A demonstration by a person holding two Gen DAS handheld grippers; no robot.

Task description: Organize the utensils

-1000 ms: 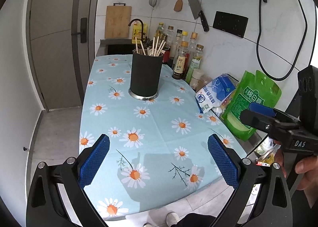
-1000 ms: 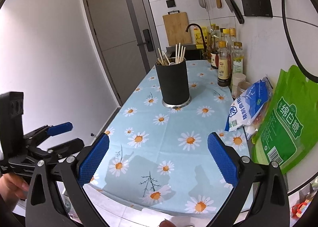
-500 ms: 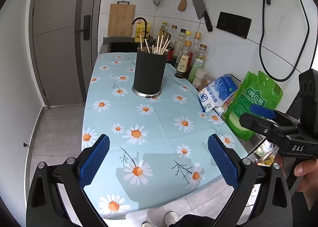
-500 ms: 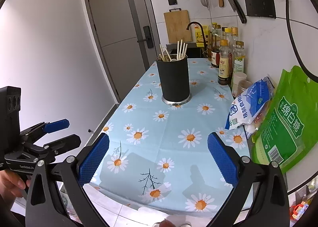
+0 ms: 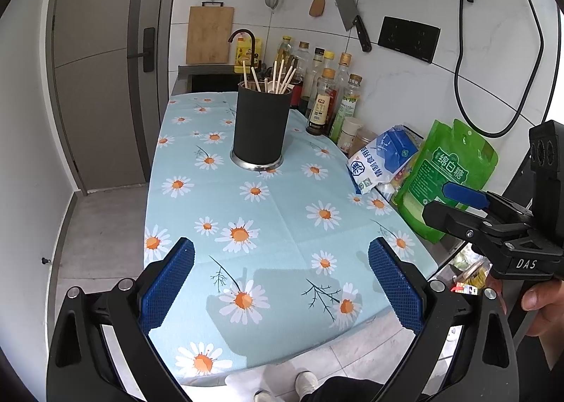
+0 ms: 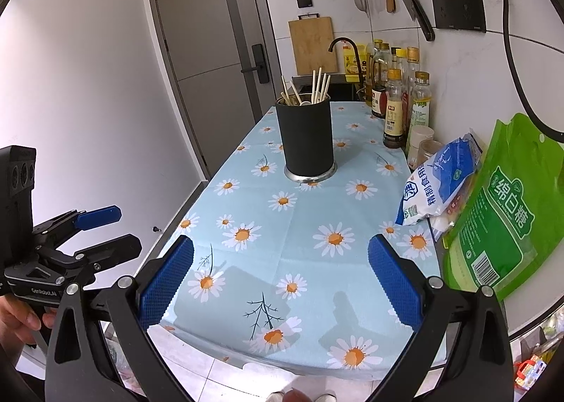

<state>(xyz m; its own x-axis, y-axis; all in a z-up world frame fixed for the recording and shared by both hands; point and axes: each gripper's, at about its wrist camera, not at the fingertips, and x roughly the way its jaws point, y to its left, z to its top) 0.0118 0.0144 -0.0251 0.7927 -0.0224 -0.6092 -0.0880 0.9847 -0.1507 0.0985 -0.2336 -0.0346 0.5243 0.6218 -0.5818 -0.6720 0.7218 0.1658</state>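
Note:
A black cylindrical utensil holder (image 5: 261,125) (image 6: 308,139) stands upright on the daisy tablecloth (image 5: 282,226) (image 6: 299,226), with several wooden chopsticks (image 5: 282,76) (image 6: 319,83) and a pale spoon sticking out of it. My left gripper (image 5: 280,287) hovers open over the near end of the table, far short of the holder, with nothing between its blue pads. My right gripper (image 6: 280,284) is open and empty too, also above the near edge. Each gripper shows in the other's view: right gripper (image 5: 454,203), left gripper (image 6: 112,229).
Along the right wall stand sauce bottles (image 5: 328,99) (image 6: 394,109), two jars, a blue-white salt bag (image 5: 384,159) (image 6: 437,180) and a green sugar bag (image 5: 447,176) (image 6: 500,208). A sink with a dark tap (image 5: 243,39) lies behind. A cleaver, spatula and cutting board hang on the wall.
Both grippers have drawn back and risen slightly, so the holder looks smaller and farther. Both stay open and empty. Nothing on the table has moved.

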